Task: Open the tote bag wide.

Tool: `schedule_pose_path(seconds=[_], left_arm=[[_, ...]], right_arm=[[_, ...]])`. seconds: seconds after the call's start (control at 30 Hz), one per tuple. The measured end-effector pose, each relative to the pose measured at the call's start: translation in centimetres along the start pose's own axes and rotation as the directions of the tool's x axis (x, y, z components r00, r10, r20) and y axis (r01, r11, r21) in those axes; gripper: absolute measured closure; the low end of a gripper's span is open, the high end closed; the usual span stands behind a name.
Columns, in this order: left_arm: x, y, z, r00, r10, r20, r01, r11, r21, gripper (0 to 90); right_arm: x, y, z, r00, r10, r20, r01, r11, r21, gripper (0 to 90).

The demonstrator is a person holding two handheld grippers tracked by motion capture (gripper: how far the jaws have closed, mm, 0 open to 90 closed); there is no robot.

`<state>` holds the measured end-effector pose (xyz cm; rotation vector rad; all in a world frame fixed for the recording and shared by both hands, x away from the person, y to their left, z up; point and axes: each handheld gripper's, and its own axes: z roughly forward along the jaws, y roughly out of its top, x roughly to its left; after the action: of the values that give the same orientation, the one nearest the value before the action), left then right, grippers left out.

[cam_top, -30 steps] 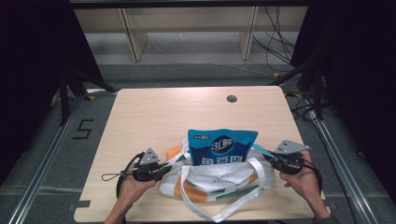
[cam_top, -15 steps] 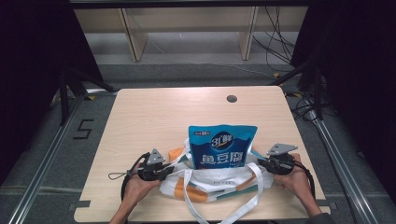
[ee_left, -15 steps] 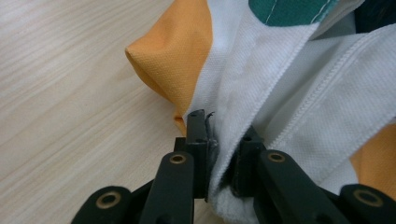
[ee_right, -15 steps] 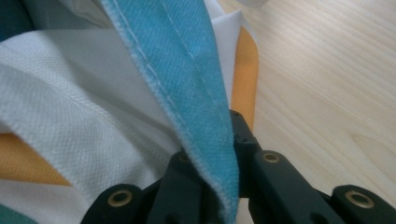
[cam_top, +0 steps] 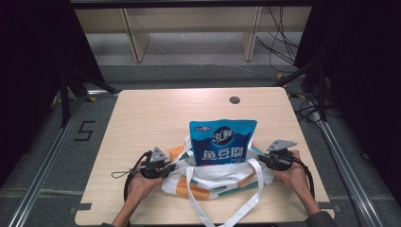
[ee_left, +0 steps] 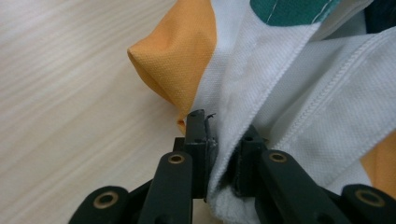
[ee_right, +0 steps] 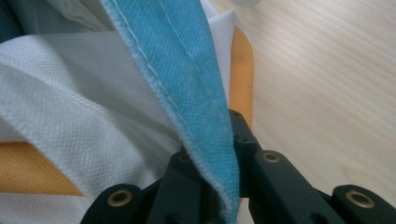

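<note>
Tongs, left (cam_top: 166,169) and right (cam_top: 265,160), clamped on the bag (cam_top: 213,182) rim; lower evenly, keeping the blue pouch (cam_top: 222,142) upright.

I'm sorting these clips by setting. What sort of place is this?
Probably a lab recording bay: a bare table between dark curtains, floor rails, loose cables behind.

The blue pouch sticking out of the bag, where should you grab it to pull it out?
Grab the blue pouch by its flat top edge, coming straight down from above. It stands upright with its upper half above the bag, so the top is free. Its bottom sits inside the bag, and the left tool and right tool pinch the bag's cloth at both sides.
</note>
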<state>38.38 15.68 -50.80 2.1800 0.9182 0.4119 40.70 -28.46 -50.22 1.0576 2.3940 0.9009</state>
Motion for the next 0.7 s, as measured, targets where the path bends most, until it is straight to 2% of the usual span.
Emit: schedule_pose_path(seconds=[0.03, 0.07, 0.1, 0.17, 0.2, 0.27, 0.33, 0.4, 0.43, 0.47, 0.5, 0.57, 0.6, 0.63, 0.67, 0.7], left_arm=[[0.3, 0.2, 0.1, 0.9999, 0.005, -0.011, -0.005, 1.0000, 0.000, 79.3], [0.6, 0.4, 0.4, 0.9997, -0.005, -0.023, 0.005, 1.0000, 0.001, 79.2], [1.0, 0.5, 0.5, 0.9995, 0.018, -0.026, -0.018, 0.9998, 0.000, 79.1], [1.6, 0.8, 0.9, 0.9992, -0.027, -0.029, 0.027, 0.9996, 0.001, 78.9], [2.0, 0.9, 1.1, 0.9988, -0.036, -0.034, 0.036, 0.9993, -0.006, 78.8], [2.7, 1.3, 1.5, 0.9987, -0.031, -0.041, 0.030, 0.9995, -0.007, 78.7], [3.2, 1.5, 1.7, 0.9979, -0.043, -0.049, 0.043, 0.9991, -0.003, 78.5], [3.2, 1.5, 1.8, 0.9958, -0.080, -0.045, 0.080, 0.9968, -0.005, 78.4], [3.1, 1.5, 1.7, 0.9961, -0.072, -0.053, 0.072, 0.9974, 0.006, 78.3], [3.0, 1.5, 1.7, 0.9953, -0.081, -0.055, 0.081, 0.9967, 0.002, 78.0], [2.9, 1.6, 1.6, 0.9961, -0.057, -0.067, 0.058, 0.9983, 0.007, 77.7], [2.9, 1.7, 1.5, 0.9961, -0.054, -0.070, 0.055, 0.9985, 0.008, 75.8], [3.0, 1.6, 1.5, 0.9959, -0.068, -0.060, 0.069, 0.9976, 0.003, 74.8], [3.3, 1.5, 1.3, 0.9923, -0.121, -0.026, 0.121, 0.9927, -0.008, 72.8], [3.2, 1.5, 1.3, 0.9816, -0.191, 0.008, 0.191, 0.9807, -0.042, 67.5], [3.4, 1.5, 1.0, 0.9809, -0.193, 0.026, 0.194, 0.9809, -0.021, 64.0]], right_arm=[[-0.1, 0.2, 0.2, 1.0000, -0.001, 0.004, 0.001, 1.000, 0.004, 85.5], [-0.3, 0.5, 0.5, 0.9999, -0.007, 0.010, 0.007, 1.000, -0.001, 85.5], [-0.5, 0.8, 0.7, 0.9999, -0.009, 0.013, 0.009, 1.000, 0.006, 85.5], [-0.7, 1.2, 1.3, 0.9998, 0.002, 0.019, -0.002, 1.000, -0.001, 85.4], [-0.9, 1.5, 1.5, 0.9998, 0.008, 0.018, -0.008, 1.000, -0.001, 85.3], [-1.2, 2.0, 2.0, 0.9996, 0.011, 0.026, -0.011, 1.000, 0.002, 85.3], [-1.5, 2.4, 2.4, 0.9992, -0.008, 0.038, 0.008, 1.000, 0.002, 85.3], [-1.5, 2.8, 2.8, 0.9987, -0.011, 0.050, 0.011, 1.000, -0.003, 85.1], [-1.5, 2.9, 2.9, 0.9984, -0.008, 0.057, 0.008, 1.000, -0.002, 84.9], [-1.5, 2.9, 2.9, 0.9980, -0.017, 0.060, 0.017, 1.000, -0.003, 84.2], [-1.5, 2.9, 2.8, 0.9980, -0.016, 0.060, 0.016, 1.000, 0.003, 82.3], [-1.6, 2.9, 2.6, 0.9974, 0.030, 0.066, -0.030, 1.000, -0.004, 76.4], [-1.8, 2.9, 2.3, 0.9963, 0.064, 0.057, -0.064, 0.998, -0.004, 72.0], [-2.0, 2.9, 2.1, 0.9954, 0.081, 0.051, -0.080, 0.997, -0.009, 67.8], [-2.2, 2.8, 1.8, 0.9928, 0.107, 0.054, -0.106, 0.994, -0.019, 62.1], [-2.4, 2.9, 1.2, 0.9906, 0.127, 0.051, -0.126, 0.992, -0.019, 59.6]])
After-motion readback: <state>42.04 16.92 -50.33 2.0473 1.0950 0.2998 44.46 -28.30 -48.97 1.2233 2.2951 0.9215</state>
